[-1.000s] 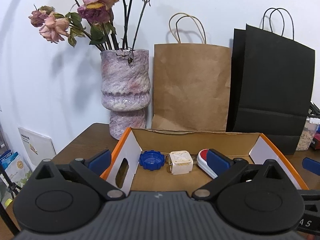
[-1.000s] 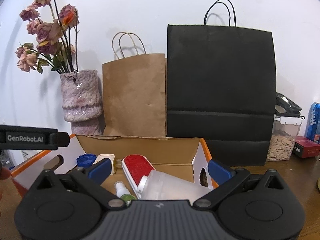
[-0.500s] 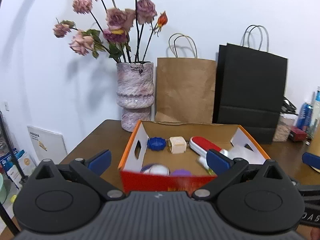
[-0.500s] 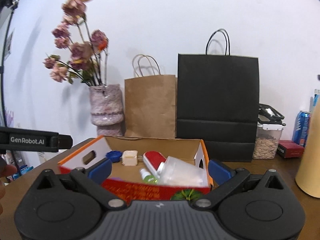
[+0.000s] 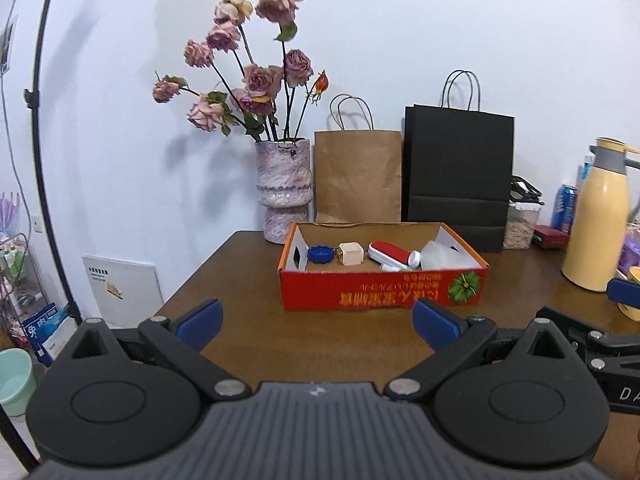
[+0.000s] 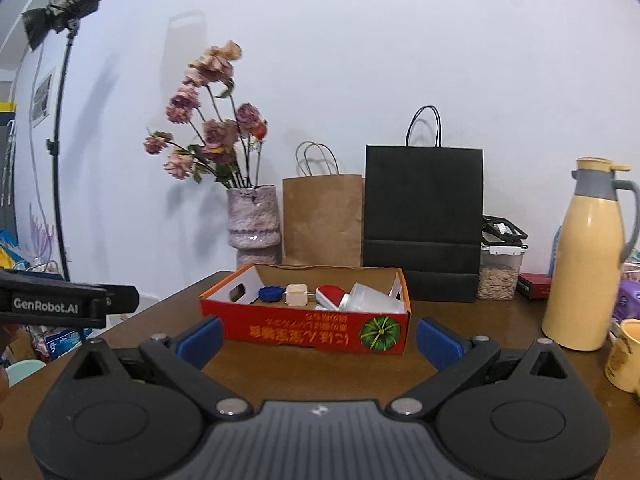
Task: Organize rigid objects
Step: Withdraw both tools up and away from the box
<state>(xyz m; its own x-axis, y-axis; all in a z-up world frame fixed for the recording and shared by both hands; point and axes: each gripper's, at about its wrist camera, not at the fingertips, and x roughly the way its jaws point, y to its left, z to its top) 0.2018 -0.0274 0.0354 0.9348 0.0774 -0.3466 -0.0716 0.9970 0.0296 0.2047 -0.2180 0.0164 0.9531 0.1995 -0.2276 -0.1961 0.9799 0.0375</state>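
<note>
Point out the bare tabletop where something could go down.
Bare wood lies in front of the red box, up to the left gripper, and left of the box toward the table edge. Crowded: right side, by the yellow flask and mug.

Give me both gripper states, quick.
Left gripper: open, holding nothing, short of the red box.
Right gripper: open, holding nothing, also short of the box.
</note>
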